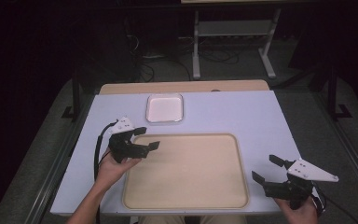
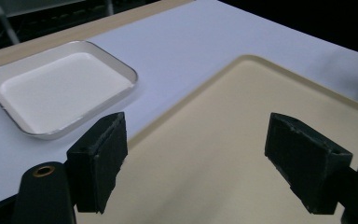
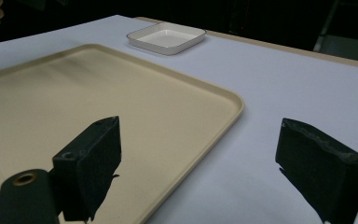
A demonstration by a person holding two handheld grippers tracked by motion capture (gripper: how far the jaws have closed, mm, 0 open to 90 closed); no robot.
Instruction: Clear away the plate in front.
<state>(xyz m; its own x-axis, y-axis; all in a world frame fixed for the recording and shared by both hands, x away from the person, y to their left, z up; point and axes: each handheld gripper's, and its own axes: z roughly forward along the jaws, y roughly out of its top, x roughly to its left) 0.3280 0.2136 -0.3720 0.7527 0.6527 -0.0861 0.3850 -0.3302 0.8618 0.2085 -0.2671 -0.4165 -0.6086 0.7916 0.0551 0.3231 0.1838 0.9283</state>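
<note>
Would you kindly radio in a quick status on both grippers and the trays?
Left gripper open, empty, over large beige tray corner. Right gripper open, empty, right of it. Small white square tray bare. No obstruction.

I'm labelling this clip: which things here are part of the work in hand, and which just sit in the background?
In the work:
- beige tray, nothing on it
- small white dish, nothing in it
- left tool, open, at the tray's left edge
- right tool, open, right of the tray

Background:
- white table
- metal stand on the floor behind

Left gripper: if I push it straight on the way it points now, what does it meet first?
Probably the beige tray: the open left gripper aims across its near corner, with the white dish off to one side. Depth is unclear.
</note>
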